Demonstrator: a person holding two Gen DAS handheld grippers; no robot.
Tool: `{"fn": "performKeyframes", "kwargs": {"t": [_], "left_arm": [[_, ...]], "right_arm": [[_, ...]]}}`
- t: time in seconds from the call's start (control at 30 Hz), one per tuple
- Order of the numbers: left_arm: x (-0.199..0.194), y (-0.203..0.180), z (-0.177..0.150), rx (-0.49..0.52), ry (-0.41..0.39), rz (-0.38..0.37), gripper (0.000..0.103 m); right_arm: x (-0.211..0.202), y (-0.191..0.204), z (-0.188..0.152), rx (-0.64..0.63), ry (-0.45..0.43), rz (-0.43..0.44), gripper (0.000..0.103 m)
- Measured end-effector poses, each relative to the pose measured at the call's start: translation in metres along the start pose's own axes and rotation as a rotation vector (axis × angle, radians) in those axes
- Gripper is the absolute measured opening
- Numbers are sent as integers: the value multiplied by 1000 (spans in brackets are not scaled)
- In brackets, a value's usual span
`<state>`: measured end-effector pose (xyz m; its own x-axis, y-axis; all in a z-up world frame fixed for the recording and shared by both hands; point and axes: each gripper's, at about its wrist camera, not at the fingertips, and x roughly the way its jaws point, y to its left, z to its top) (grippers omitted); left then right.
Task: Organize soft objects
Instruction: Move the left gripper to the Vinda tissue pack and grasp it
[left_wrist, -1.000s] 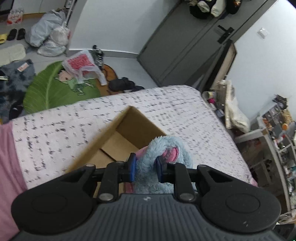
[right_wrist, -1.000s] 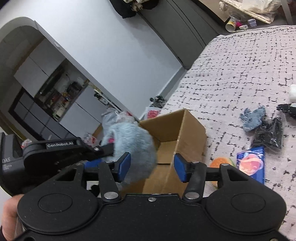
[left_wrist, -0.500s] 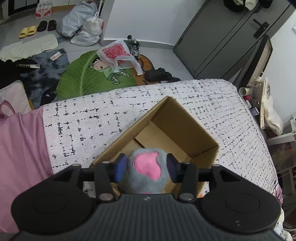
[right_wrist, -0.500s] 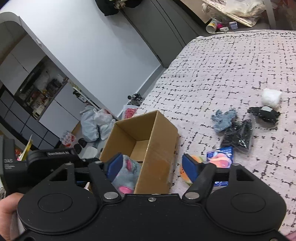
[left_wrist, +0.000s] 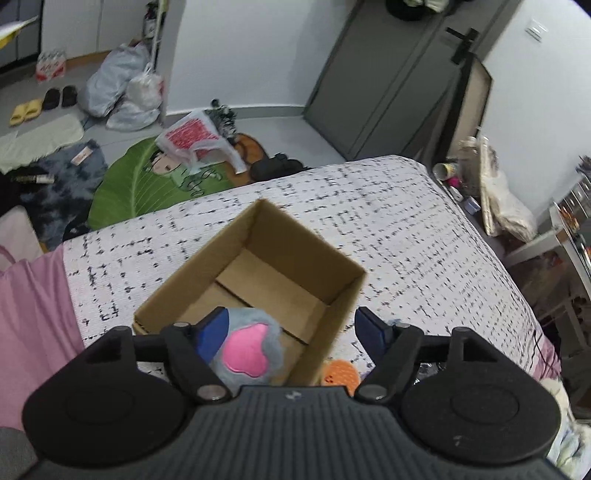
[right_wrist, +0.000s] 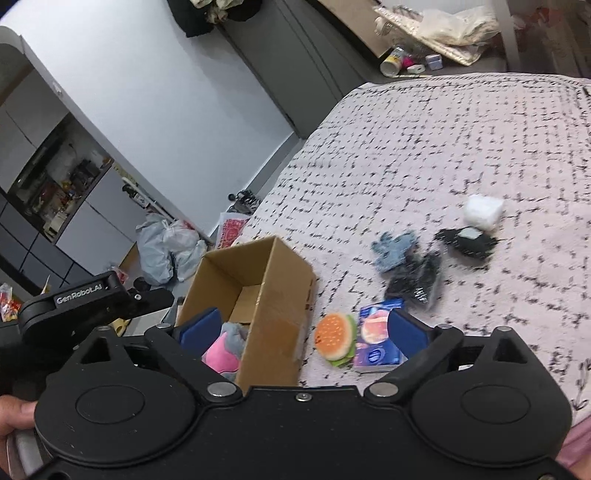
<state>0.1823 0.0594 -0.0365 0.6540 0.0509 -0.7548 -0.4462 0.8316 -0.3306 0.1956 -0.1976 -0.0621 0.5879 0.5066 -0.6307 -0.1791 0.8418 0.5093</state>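
Inside cardboard box (left_wrist: 258, 273), plush (left_wrist: 245, 349) partly hidden w/ both tools (left_wrist: 291, 330) (right_wrist: 301, 328) opening, empty.

My room's a mess: grey floor (left_wrist: 284, 127) under pale walls (left_wrist: 240, 51), a dark grey door (left_wrist: 391, 77) in the corner, a green leaf rug (left_wrist: 136, 184) beside my bed (left_wrist: 369, 206), stuffed plastic bags (left_wrist: 122, 88) and slippers (left_wrist: 26, 110) by the white cabinets (right_wrist: 96, 206).

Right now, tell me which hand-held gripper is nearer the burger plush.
Right. The right hand-held gripper, jaws opening, has the burger plush between its fingers. The left hand-held gripper, jaws opening, hangs over the cardboard box beside it.
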Motion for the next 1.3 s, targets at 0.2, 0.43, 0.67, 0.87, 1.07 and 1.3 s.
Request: {"fn": "performKeyframes", "kwargs": {"t": [0.2,0.43,0.67,0.87,1.07,1.3], "left_arm": [[-10,-27,-11,89,-33,-3,76],[-20,-54,-25,135,-38,-11,79],[-16,-70,-44,158,0,-17,81],[-8,-85,-61,188,20,-33,81],[10,-90,-77,172,51,-29,81],[38,-94,-94,156,96,-9,81]], "right_arm": [[-17,-21,10,57,-26,-11,98],[-41,-48,15,107,-51,-9,99],[-46,-72,17,174,-58,-18,99],[-51,-82,17,188,-77,-33,99],[-48,-91,16,221,-76,-35,99],[-41,-98,15,248,-69,-34,99]]}}
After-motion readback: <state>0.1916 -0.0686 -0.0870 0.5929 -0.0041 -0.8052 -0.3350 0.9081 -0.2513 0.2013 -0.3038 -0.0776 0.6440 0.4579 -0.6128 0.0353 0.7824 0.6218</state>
